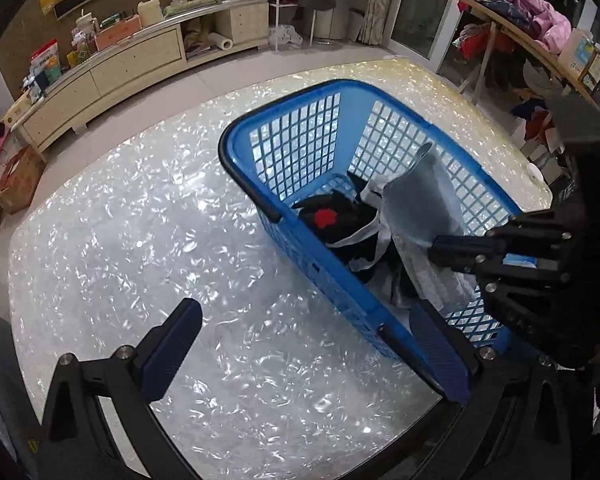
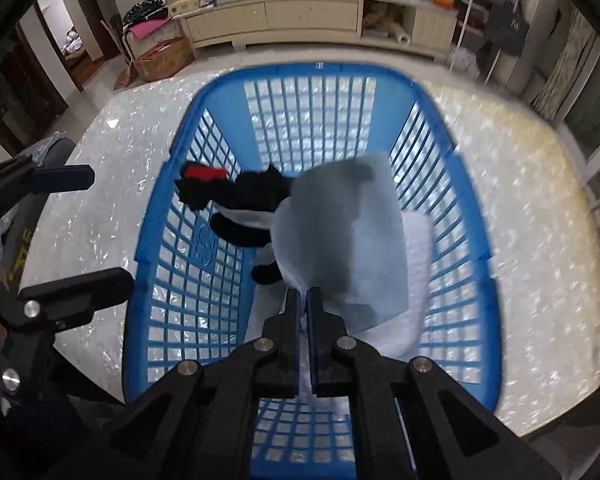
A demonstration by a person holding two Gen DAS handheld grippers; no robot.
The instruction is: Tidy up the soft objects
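A blue mesh basket (image 1: pixel 312 264) (image 2: pixel 324 70) stands on the pearly white table (image 1: pixel 140 220) (image 2: pixel 112 160). In it lie a black garment (image 1: pixel 342 206) (image 2: pixel 256 192) with a red patch and white straps, and a white cloth (image 2: pixel 416 248). My right gripper (image 2: pixel 304 294) (image 1: pixel 434 246) is shut on a pale blue-grey cloth (image 1: pixel 412 204) (image 2: pixel 340 220), which hangs inside the basket above the other pieces. My left gripper (image 1: pixel 308 344) (image 2: pixel 84 232) is open and holds nothing. It hovers over the table just left of the basket's near corner.
A low cream cabinet (image 1: pixel 132 60) (image 2: pixel 300 16) loaded with packets runs along the far wall. A cardboard box (image 1: pixel 20 180) (image 2: pixel 164 60) sits on the floor beside it. A wooden side table (image 1: pixel 512 28) heaped with pink clothes stands beyond the table's right edge.
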